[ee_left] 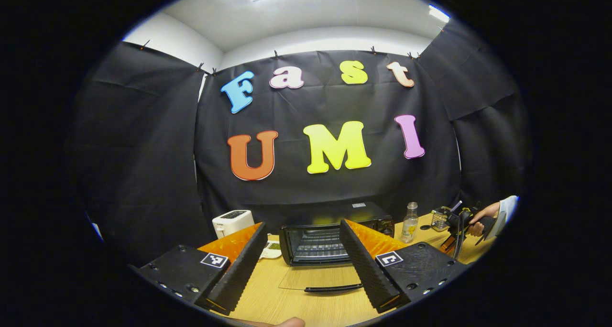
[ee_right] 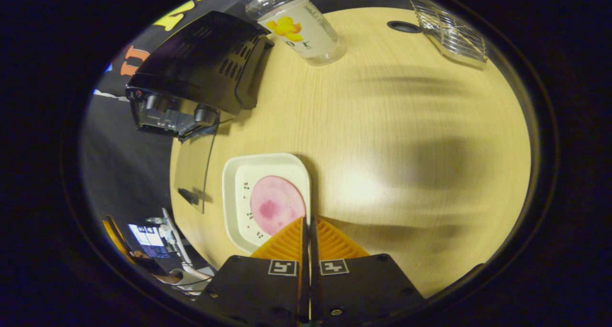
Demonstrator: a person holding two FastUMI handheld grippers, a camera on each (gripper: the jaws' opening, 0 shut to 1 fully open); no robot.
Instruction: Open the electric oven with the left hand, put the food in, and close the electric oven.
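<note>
The black electric oven [ee_left: 330, 222] stands open at the back of the table, its glass door [ee_left: 318, 277] folded down flat with the handle toward me. My left gripper [ee_left: 302, 225] is open in front of it, holding nothing. A white plate [ee_right: 239, 174] carries a round pink slice of food [ee_right: 275, 202]. My right gripper [ee_right: 307, 220] is shut on the plate's right rim. In the right gripper view the oven [ee_right: 201, 73] lies to the upper left with its door [ee_right: 193, 169] down. A hand holds the right gripper [ee_left: 456, 222] to the right of the oven.
A clear bottle with a yellow flower label [ee_left: 409, 223] [ee_right: 301, 26] stands just right of the oven. A white toaster [ee_left: 233, 222] sits to its left. A wire basket [ee_right: 447, 30] and a cable hole [ee_right: 404, 27] are at the far side of the wooden table [ee_right: 406, 140].
</note>
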